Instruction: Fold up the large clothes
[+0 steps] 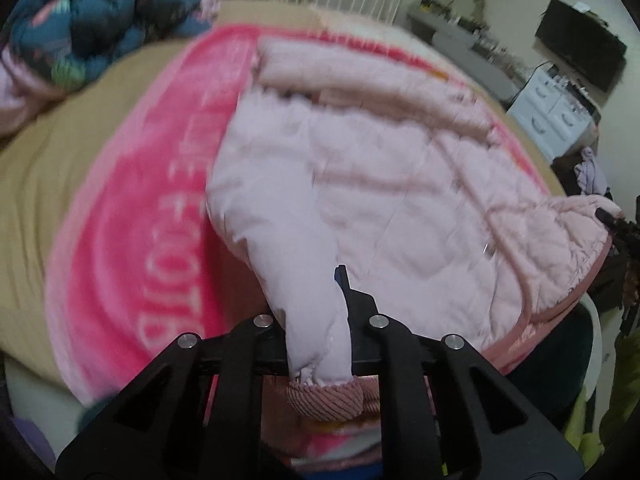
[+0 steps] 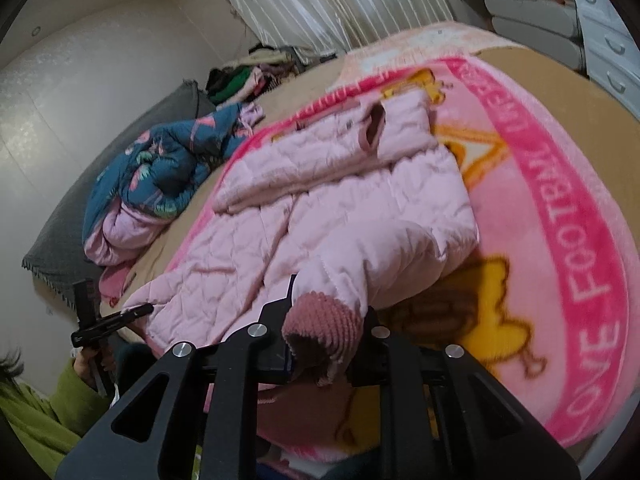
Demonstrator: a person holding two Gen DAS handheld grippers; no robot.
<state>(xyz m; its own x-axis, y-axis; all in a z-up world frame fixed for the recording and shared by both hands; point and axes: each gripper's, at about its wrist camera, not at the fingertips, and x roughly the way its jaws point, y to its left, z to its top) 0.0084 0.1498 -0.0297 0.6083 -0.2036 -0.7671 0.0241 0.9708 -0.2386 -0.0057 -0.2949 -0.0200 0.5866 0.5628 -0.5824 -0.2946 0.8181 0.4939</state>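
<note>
A pale pink quilted jacket [image 1: 400, 200] lies spread on a bright pink blanket [image 1: 132, 220] on the bed. My left gripper [image 1: 320, 300] is shut on one sleeve of the jacket, just above its ribbed dusty-pink cuff [image 1: 332, 400], which hangs at the jaws. In the right wrist view the jacket [image 2: 320, 208] lies with its far sleeve [image 2: 360, 136] folded across the top. My right gripper [image 2: 324, 320] is shut on the near sleeve at its ribbed cuff [image 2: 324, 324]. The left gripper [image 2: 116, 320] shows at the jacket's left edge.
A crumpled blue floral quilt [image 2: 160, 168] lies at the head of the bed beside a grey pillow [image 2: 80, 200]. White drawers [image 1: 556, 116] and a dark screen [image 1: 580, 56] stand past the bed. Curtains [image 2: 320, 4] hang behind. The person's green sleeve [image 2: 44, 416] is low left.
</note>
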